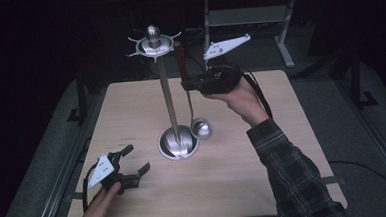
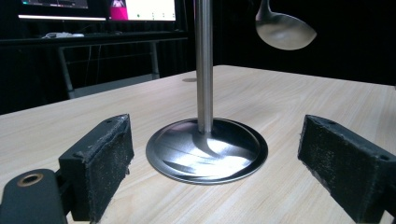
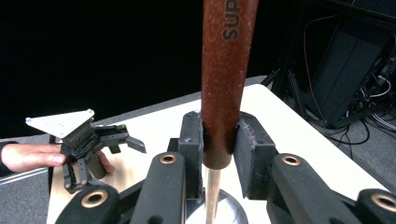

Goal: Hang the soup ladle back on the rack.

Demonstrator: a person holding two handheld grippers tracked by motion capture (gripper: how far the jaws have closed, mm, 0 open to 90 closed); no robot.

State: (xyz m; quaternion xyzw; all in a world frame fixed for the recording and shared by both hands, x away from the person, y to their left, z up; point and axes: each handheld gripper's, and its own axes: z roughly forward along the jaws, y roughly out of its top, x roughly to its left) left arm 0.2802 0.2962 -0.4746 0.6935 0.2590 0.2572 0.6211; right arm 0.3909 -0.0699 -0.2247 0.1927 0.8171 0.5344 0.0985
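While the right gripper (image 3: 218, 140) squeezes the ladle (image 1: 201, 128) by its brown handle (image 3: 226, 70), the round bowl hangs in the air just beside the stand (image 1: 168, 95). It looks stiff, shiny and slippery, so the rough handle is the best place to hold. The left gripper (image 1: 134, 164) rests on the table (image 1: 283, 149), jaws wide apart, holding nothing.

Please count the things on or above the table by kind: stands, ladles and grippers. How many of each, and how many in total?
Stand: 1
Ladle: 1
Grippers: 2, the left gripper and the right gripper
Total: 4
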